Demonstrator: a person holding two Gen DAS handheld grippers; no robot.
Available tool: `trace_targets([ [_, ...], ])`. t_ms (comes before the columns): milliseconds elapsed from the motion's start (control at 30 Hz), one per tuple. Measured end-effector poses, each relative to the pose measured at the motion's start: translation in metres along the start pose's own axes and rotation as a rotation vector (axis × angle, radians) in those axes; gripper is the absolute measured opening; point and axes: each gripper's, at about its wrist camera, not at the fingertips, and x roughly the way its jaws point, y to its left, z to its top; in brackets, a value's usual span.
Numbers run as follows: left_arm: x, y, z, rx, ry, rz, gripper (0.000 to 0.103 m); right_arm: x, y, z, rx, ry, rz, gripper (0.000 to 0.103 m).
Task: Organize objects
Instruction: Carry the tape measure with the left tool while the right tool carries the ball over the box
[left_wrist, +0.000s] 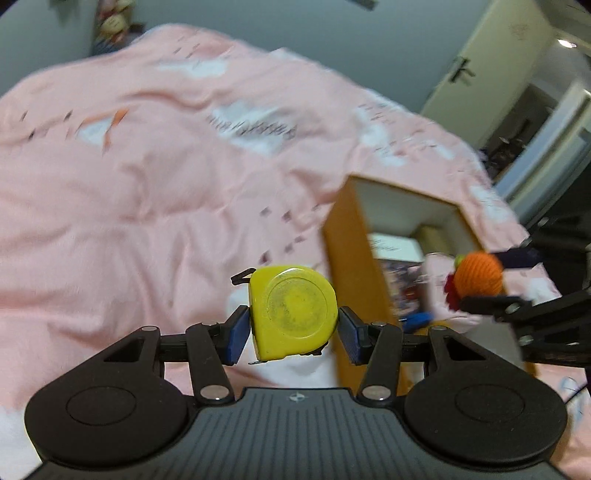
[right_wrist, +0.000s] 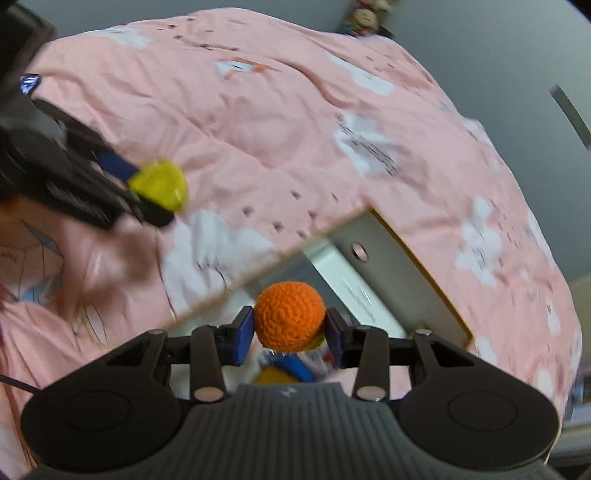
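Observation:
My left gripper (left_wrist: 293, 328) is shut on a yellow tape measure (left_wrist: 293, 312), held above the pink bed just left of an open orange-sided box (left_wrist: 345, 258). My right gripper (right_wrist: 290, 332) is shut on an orange crocheted ball (right_wrist: 290, 319) and holds it over the box's white inside (right_wrist: 369, 280). In the left wrist view the ball (left_wrist: 478, 275) and the right gripper (left_wrist: 480, 277) show at the right, over the box's near rim. In the right wrist view the tape measure (right_wrist: 159, 188) and the left gripper (right_wrist: 147, 192) show at the upper left.
A pink quilt (left_wrist: 147, 203) with white cloud prints covers the bed. The box holds a white card (left_wrist: 393, 247) and some colourful items (right_wrist: 291, 365). An open door (left_wrist: 480, 74) stands at the far right. Plush toys (left_wrist: 112, 24) sit at the far wall.

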Motion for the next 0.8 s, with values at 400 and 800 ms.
trace_targets([
  [400, -0.002, -0.094, 0.019, 0.269, 0.054, -0.174, 0.059, 0.043, -0.033, -0.085, 0.087, 0.289, 0.015, 0.043],
  [800, 0.045, -0.134, 0.013, 0.383, 0.211, -0.239, 0.059, 0.068, -0.045, -0.095, 0.184, 0.276, 0.111, 0.046],
])
